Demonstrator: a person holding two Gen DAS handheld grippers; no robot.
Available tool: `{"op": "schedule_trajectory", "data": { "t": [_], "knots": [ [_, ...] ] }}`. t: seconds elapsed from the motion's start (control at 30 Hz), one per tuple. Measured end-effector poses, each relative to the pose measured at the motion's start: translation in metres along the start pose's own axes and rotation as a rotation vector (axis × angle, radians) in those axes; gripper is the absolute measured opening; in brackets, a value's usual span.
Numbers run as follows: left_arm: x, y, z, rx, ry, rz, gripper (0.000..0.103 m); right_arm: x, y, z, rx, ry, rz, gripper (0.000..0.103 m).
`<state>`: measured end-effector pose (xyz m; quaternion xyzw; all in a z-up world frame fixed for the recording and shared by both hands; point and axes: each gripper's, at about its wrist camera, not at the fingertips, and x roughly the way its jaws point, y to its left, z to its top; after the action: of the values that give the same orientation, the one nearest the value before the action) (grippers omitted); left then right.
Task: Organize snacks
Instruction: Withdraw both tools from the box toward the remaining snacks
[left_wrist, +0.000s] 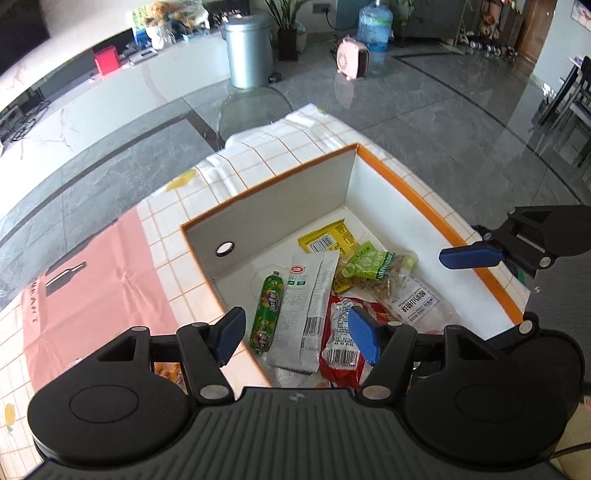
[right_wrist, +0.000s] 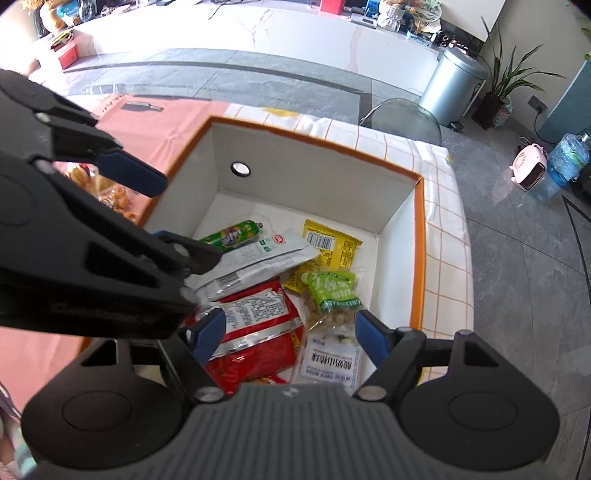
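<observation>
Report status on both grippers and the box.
Left gripper, right gripper open, empty. Snack packets inside orange-rimmed white cardboard box. Nothing blocking.

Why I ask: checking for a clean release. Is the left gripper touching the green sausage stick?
Apart. The left wrist view shows the left gripper open above the box, the green sausage stick lying free between its pads.

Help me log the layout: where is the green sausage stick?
In the box, the green sausage stick lies far left beside the white packet.
</observation>
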<state>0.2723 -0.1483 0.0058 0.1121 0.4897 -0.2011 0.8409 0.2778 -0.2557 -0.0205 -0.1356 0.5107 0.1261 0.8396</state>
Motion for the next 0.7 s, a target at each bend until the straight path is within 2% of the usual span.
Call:
{"op": "schedule_trajectory", "data": {
  "t": [0.2,0.33,0.7],
  "knots": [
    [-0.049,0.008,-0.039,-0.038,-0.112,0.050,0.075,-0.034,0.017,-0.013,0.062,-0.057,0.018,0.078],
    [-0.074,0.017,-0.069,-0.106,-0.163,0.065,0.075,-0.051,0.037,-0.026,0.095,-0.112,0.045,0.078],
    [-0.128,0.046,-0.143,-0.242,-0.335,0.141,0.078,-0.083,0.111,-0.070,0.250,-0.286,0.076,0.078]
  ]
}}
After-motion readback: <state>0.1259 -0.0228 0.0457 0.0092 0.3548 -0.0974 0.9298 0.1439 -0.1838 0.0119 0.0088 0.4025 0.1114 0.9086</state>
